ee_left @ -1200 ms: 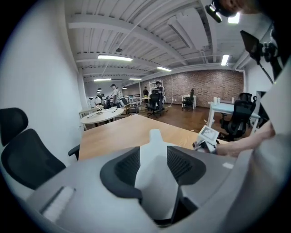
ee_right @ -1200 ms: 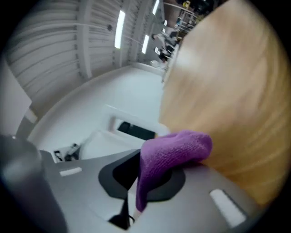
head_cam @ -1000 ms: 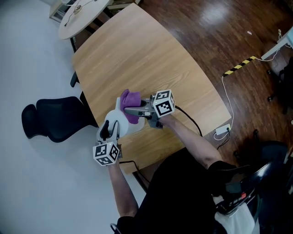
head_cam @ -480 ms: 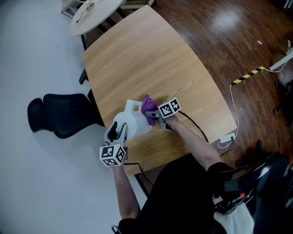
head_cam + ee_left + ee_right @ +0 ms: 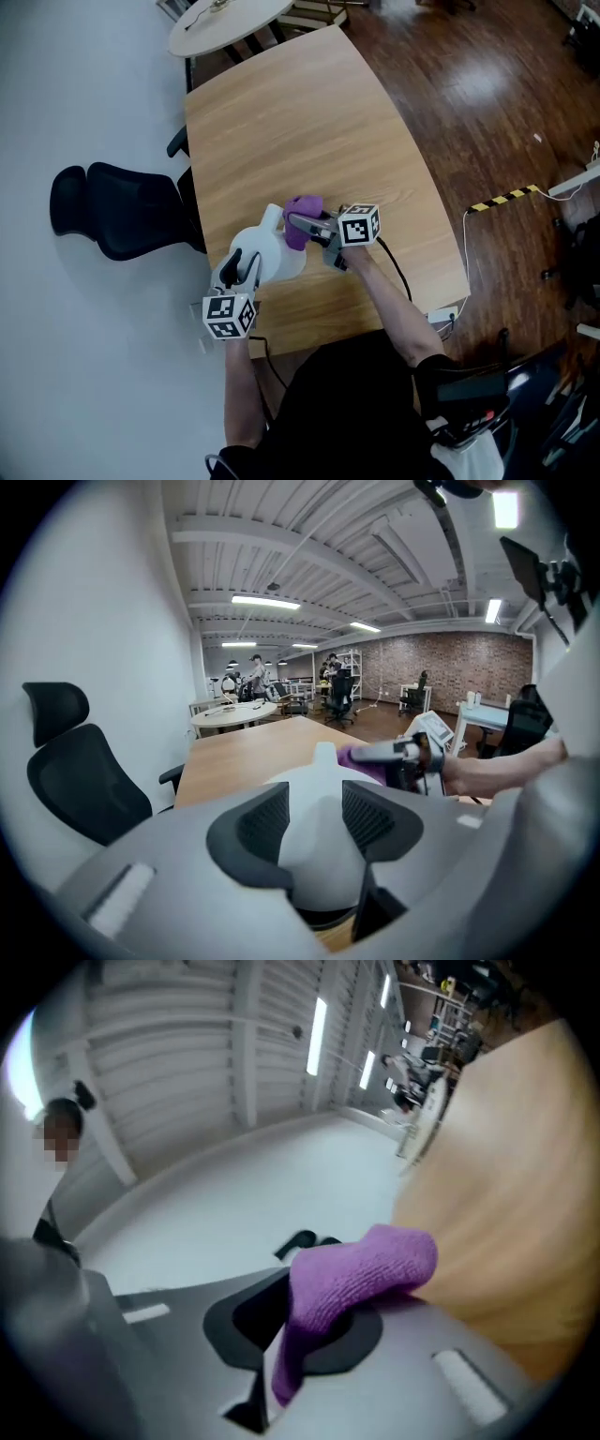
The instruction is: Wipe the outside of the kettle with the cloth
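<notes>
Right gripper view: my right gripper (image 5: 298, 1327) clamped on purple cloth (image 5: 361, 1265). Cloth soft, limp, light; bunches easily.

Left gripper (image 5: 314, 825) jaws just been closing, now pinching white kettle (image 5: 319, 785), at handle I judge. Kettle smooth, rigid, glossy white. Probably slippery, tips if pushed, so handle is best hold.

Head view: kettle lower centre, near bench (image 5: 281, 122) front edge, cloth at its upper right.

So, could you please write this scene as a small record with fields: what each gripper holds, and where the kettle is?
left gripper: shut on the white kettle; its jaws have just been closing
right gripper: shut on the purple cloth
cloth position: by the kettle's spout
kettle position: near edge of the wooden table
</notes>
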